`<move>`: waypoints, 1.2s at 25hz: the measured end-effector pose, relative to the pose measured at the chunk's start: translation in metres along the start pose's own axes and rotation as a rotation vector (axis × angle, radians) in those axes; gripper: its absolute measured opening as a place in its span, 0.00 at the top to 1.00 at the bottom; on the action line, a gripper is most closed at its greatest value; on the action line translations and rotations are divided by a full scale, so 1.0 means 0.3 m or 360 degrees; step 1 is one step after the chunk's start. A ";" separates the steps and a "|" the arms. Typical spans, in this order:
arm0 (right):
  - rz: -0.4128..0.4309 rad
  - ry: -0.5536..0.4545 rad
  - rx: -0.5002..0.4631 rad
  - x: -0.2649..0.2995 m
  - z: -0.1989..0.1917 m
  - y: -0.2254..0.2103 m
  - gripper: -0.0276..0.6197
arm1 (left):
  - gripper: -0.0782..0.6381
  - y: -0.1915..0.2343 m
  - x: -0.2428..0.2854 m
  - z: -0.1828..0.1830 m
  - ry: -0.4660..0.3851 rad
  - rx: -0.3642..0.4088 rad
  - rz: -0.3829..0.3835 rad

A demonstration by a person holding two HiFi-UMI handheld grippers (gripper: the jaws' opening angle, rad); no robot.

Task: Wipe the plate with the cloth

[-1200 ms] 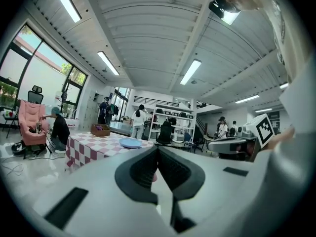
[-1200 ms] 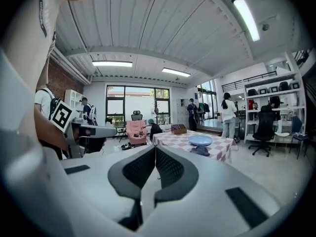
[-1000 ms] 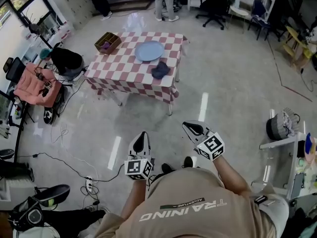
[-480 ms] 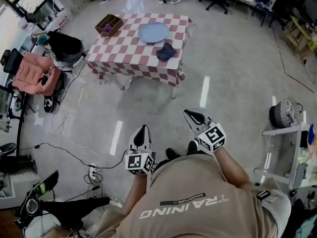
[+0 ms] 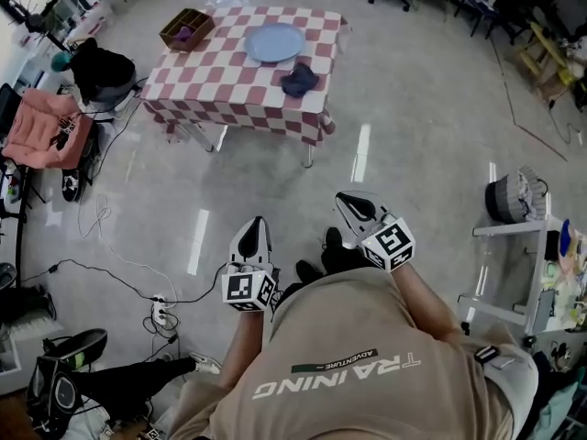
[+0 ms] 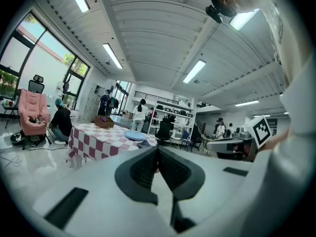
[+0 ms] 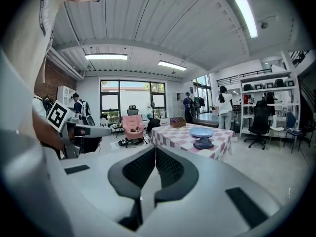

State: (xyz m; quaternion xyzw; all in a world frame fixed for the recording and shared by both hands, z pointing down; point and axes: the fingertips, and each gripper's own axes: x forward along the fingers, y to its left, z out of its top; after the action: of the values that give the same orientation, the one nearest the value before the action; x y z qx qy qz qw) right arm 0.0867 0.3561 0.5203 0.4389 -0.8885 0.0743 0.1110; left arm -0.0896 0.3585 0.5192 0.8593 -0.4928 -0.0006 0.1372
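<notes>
A light blue plate point(image 5: 274, 42) lies on the red-and-white checkered table point(image 5: 220, 76) far across the floor. A dark blue cloth point(image 5: 299, 81) sits crumpled just in front of the plate, near the table's right edge. My left gripper point(image 5: 256, 223) and right gripper point(image 5: 347, 200) are held in front of my body over bare floor, far from the table. Both point toward the table, both are shut and both are empty. The left gripper view shows the plate point(image 6: 134, 136) and cloth point(image 6: 144, 143) small beyond the shut jaws point(image 6: 157, 149). The right gripper view shows the plate point(image 7: 201, 132) and cloth point(image 7: 203, 142) likewise.
A wooden box point(image 5: 186, 27) stands at the table's far left corner. A person in black point(image 5: 96, 67) sits left of the table beside a pink chair point(image 5: 37, 131). Cables and a power strip point(image 5: 156, 314) lie on the floor at left. A cart point(image 5: 518, 246) stands at right.
The table has shifted up the head view and looks slightly larger. Both grippers stay shut in front of the body and have drifted a little.
</notes>
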 end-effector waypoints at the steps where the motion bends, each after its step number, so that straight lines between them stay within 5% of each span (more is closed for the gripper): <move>1: 0.0007 -0.0001 -0.0013 0.012 0.007 -0.011 0.93 | 0.88 0.006 0.013 -0.002 0.0005 -0.0004 0.0002; 13: 0.0109 -0.0101 -0.0035 0.187 0.075 -0.252 0.93 | 0.88 0.021 0.291 0.102 -0.0024 0.0087 0.0057; 30: 0.0255 -0.0029 -0.0038 0.353 0.030 -0.479 0.93 | 0.88 0.008 0.542 0.118 -0.0009 0.0077 0.0140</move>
State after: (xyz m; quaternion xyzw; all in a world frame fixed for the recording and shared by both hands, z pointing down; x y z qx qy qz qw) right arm 0.1375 0.1863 0.5443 0.3657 -0.9226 0.0684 0.1017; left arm -0.0130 0.2113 0.5076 0.8399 -0.5303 0.0148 0.1148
